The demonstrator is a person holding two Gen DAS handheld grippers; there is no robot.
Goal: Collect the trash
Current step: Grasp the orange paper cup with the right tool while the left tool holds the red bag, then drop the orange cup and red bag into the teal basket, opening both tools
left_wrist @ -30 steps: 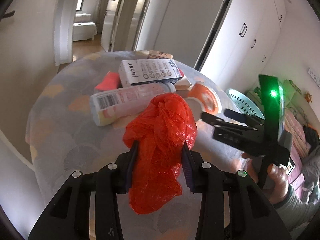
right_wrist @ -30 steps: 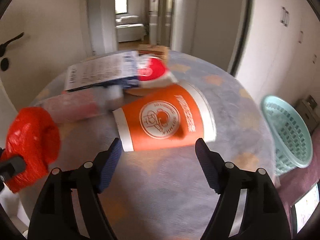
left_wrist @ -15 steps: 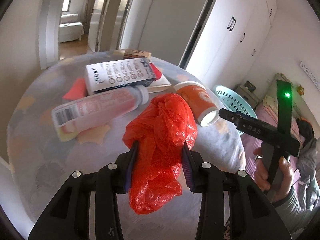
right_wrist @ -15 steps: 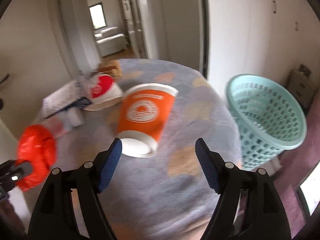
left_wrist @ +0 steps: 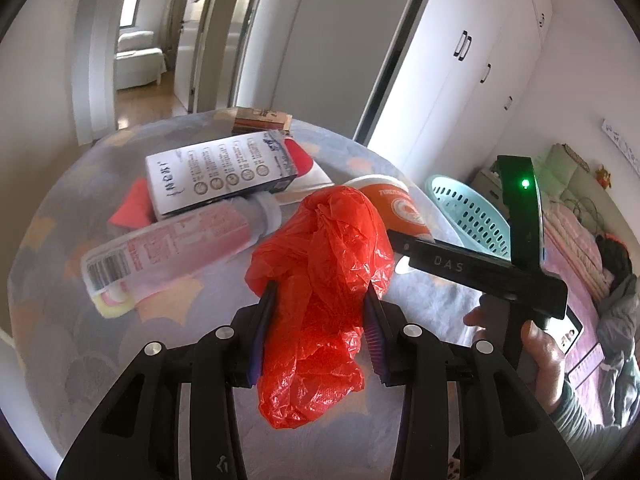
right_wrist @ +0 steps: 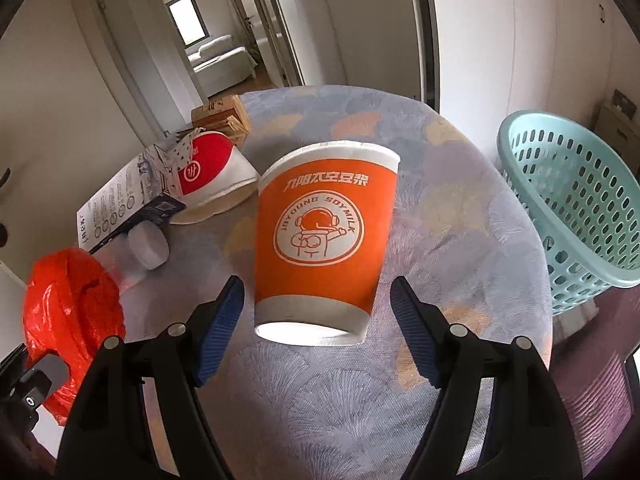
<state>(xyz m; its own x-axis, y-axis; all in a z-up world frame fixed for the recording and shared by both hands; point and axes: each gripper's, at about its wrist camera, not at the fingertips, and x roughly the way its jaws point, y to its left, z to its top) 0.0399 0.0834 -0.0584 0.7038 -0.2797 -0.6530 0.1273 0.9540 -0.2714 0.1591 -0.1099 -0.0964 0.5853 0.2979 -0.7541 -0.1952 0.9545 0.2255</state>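
Observation:
My left gripper (left_wrist: 320, 292) is shut on a crumpled red plastic bag (left_wrist: 320, 264) and holds it above the round table (left_wrist: 52, 320). The bag also shows at the left of the right wrist view (right_wrist: 68, 300). My right gripper (right_wrist: 316, 296) is open, its fingers on either side of an orange paper cup (right_wrist: 324, 240) that lies on its side with its base toward me; the fingers stand apart from it. The cup also shows behind the bag in the left wrist view (left_wrist: 396, 208). The right gripper body (left_wrist: 480, 268) is in that view too.
On the table lie a pink-labelled bottle (left_wrist: 176, 252), a white carton box (left_wrist: 220, 176), a red-and-white paper bowl (right_wrist: 212, 176), a red scrap (left_wrist: 132, 208) and a small brown box (right_wrist: 220, 116). A teal laundry basket (right_wrist: 576, 208) stands right of the table.
My right gripper has swung around and closed in on the orange cup, now straddling its base end. My left gripper keeps holding the red bag, with the view shifted slightly.

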